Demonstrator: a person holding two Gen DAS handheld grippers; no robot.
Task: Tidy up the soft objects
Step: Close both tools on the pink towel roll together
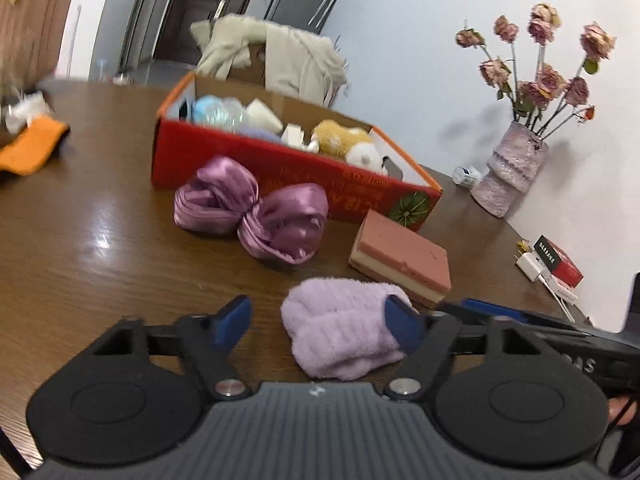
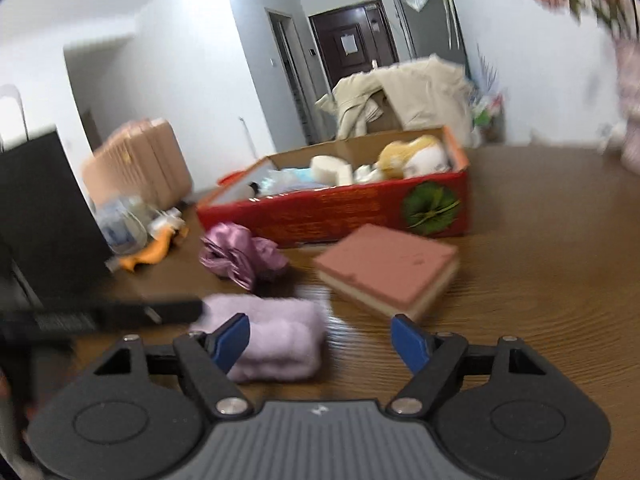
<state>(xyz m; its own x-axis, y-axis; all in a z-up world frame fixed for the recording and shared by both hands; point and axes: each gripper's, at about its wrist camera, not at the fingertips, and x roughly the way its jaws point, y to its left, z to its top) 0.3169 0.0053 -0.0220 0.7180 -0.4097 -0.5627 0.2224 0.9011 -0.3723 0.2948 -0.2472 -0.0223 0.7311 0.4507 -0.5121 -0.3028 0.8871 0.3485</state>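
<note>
A: What step is this?
B: Reaching for the lilac fluffy cloth [image 1: 340,332] on the table [image 1: 80,260]; left gripper [image 1: 320,320] half-open around it, right gripper [image 2: 320,332] half-open, empty.
A: Next?
B: Probably pinch, then lift into the red box [image 1: 280,168].

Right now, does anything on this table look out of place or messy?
Yes. Three soft things lie loose on the table outside the red box: a crumpled purple satin cloth, a pink layered sponge, and a lilac fluffy towel nearest the grippers. The box already holds other soft items.
</note>
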